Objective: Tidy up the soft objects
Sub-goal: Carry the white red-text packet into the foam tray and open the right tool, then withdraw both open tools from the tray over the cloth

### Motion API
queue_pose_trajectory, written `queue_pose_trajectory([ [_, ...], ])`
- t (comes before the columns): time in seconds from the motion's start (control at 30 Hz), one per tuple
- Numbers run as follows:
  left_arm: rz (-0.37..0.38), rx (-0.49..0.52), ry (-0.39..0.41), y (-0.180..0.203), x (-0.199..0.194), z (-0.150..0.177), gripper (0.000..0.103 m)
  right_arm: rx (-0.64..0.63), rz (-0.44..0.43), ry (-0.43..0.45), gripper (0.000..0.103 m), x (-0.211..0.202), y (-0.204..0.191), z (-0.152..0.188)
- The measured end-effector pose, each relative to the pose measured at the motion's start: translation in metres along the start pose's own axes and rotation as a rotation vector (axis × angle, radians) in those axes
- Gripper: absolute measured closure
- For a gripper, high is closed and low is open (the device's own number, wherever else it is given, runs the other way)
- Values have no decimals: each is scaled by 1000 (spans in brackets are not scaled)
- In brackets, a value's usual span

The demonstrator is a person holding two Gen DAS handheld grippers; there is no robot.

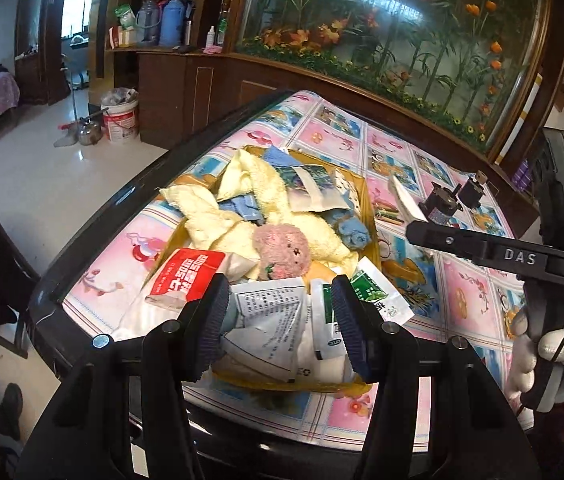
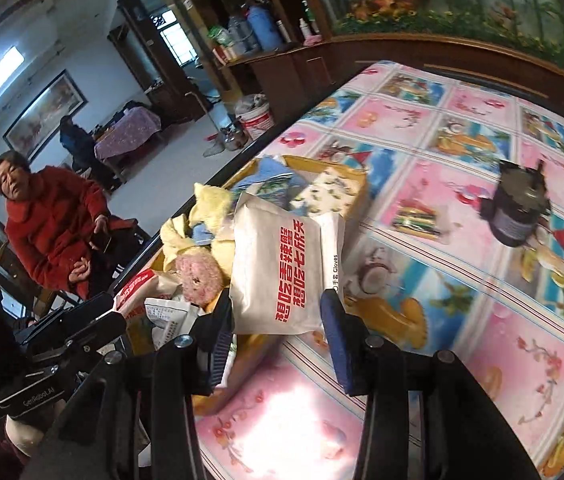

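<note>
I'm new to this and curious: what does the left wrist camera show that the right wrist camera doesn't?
Only the left view shows the right gripper from outside, in a white-gloved hand, and the blue cloth ball. Only the right view shows the white packet with red lettering between its fingers, and a person in red. Both show the yellow tray and pink plush.

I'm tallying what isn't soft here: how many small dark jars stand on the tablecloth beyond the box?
2. One jar stands just right of the box; the other jar sits close beside it, further right. More could be hidden outside both views.
</note>
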State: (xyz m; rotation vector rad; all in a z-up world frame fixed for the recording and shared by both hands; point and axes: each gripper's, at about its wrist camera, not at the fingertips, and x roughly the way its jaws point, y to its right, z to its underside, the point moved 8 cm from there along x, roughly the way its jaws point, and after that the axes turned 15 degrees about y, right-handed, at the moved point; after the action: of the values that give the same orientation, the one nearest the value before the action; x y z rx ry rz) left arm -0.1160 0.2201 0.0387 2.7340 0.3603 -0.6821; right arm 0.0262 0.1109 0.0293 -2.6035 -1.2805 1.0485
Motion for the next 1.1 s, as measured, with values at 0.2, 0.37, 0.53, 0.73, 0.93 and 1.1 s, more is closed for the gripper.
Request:
queue_pose_trajectory([
  [0.2,-1,-33,-7,-18,2,4,49,-6,22,-54,60,46,-15,5],
  [0.37,13,-47,0,-23,3,4,49,-35,79,-65,53,62,-23,13],
  [0.53,21,-50,-10,-24,4,6,49,-60,56,-56,35,64,-43,15],
  [0.73,22,-42,3,-20,1,4,49,95,29,86,35,23,-9,-18],
  [0.93,46,-25,-20,-8,8,10,49,212,236,88,35,8,94,-22],
  [1.1,65,10,-15,5,7,6,50,297,251,63,35,13,123,-3],
])
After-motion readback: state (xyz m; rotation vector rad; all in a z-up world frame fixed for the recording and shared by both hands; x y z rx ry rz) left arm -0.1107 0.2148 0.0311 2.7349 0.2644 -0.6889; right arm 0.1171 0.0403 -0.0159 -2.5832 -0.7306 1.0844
